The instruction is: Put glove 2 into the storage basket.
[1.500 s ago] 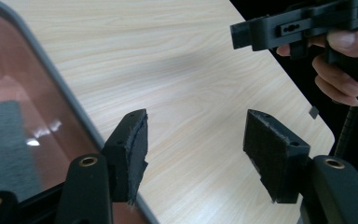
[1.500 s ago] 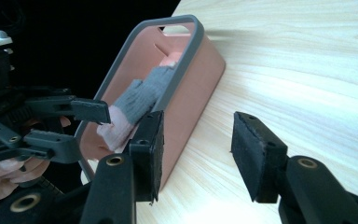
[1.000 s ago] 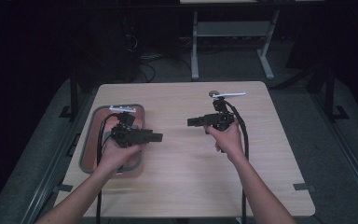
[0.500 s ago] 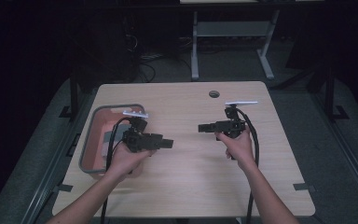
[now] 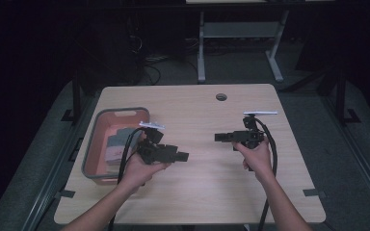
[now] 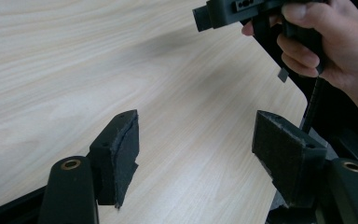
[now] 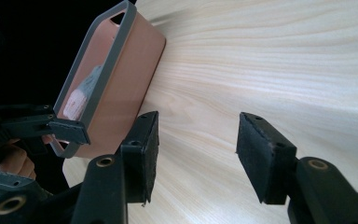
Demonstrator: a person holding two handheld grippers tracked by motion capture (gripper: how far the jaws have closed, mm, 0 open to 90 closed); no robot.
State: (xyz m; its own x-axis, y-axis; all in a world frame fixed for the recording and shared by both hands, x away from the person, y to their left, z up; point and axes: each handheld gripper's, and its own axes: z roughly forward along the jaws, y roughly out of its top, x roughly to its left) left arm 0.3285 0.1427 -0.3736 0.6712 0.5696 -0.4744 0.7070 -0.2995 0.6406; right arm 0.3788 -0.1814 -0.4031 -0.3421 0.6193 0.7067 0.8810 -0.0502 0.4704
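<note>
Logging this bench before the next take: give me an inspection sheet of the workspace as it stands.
Surface: wooden table, bare in the middle, round hole near the far edge.
Job's things: pink bin at the left edge, pale folded items inside.
Clutter: nothing seen.
Grippers: left tool and right tool face each other above the table; their jaws have just been opening, nothing between them.
Cables: one black cable trails from each tool.
Surroundings: dark room, white stand behind.
</note>
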